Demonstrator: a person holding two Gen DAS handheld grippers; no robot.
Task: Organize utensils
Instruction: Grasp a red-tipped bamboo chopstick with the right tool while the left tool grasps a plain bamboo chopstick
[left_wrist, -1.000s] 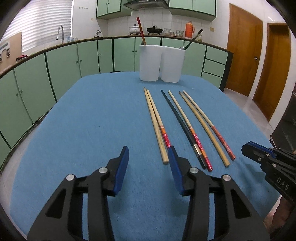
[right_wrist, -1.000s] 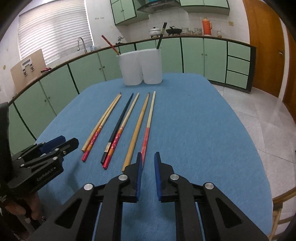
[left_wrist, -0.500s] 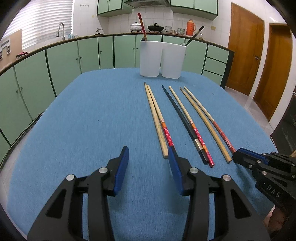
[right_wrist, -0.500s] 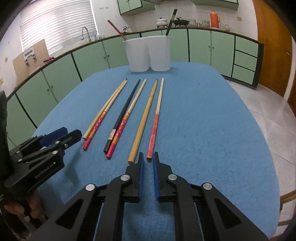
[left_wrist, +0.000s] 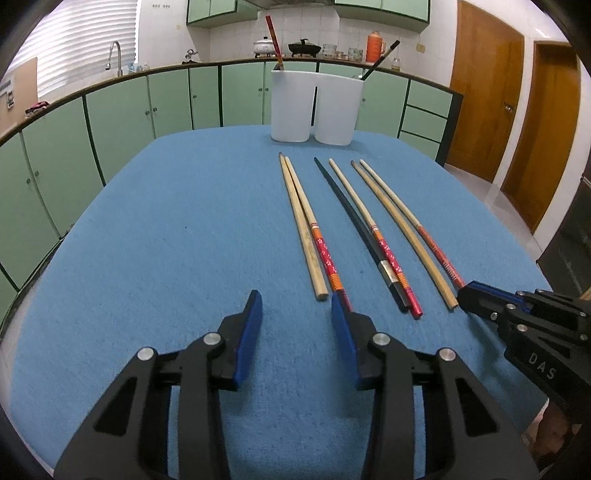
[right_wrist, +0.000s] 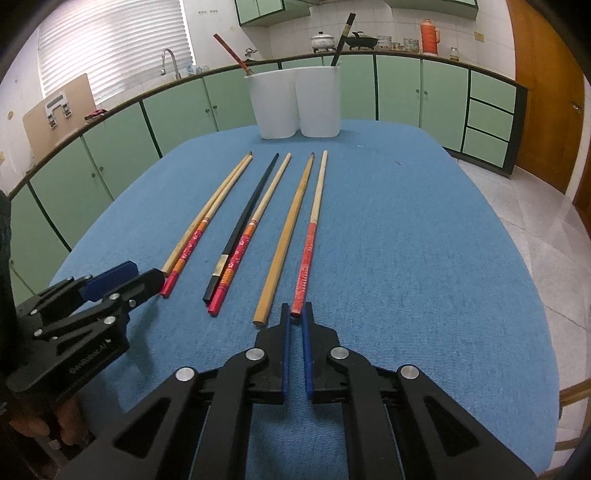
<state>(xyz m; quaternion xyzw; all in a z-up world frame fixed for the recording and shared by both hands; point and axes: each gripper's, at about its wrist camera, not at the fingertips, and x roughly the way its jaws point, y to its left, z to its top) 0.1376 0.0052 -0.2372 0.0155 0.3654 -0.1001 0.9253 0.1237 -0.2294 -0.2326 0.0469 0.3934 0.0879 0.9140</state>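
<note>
Several chopsticks lie side by side on the blue tablecloth. A white two-part holder stands at the far end, with a red chopstick in one part and a black one in the other. My right gripper is shut on the near end of the rightmost, red-handled chopstick, which rests on the cloth. My left gripper has its jaws closing with nothing pressed between them. The near ends of the plain chopstick and its red-patterned neighbour lie by its right fingertip.
Green cabinets curve round behind the table, with a sink tap and pots on the counter. Brown doors stand at the right. The table's right edge drops to a tiled floor. A hand holds the left gripper.
My right gripper's jaws have narrowed and closed in on the near end of the red-handled chopstick. The left jaws have narrowed slightly. Both views have edged closer to the chopsticks.
</note>
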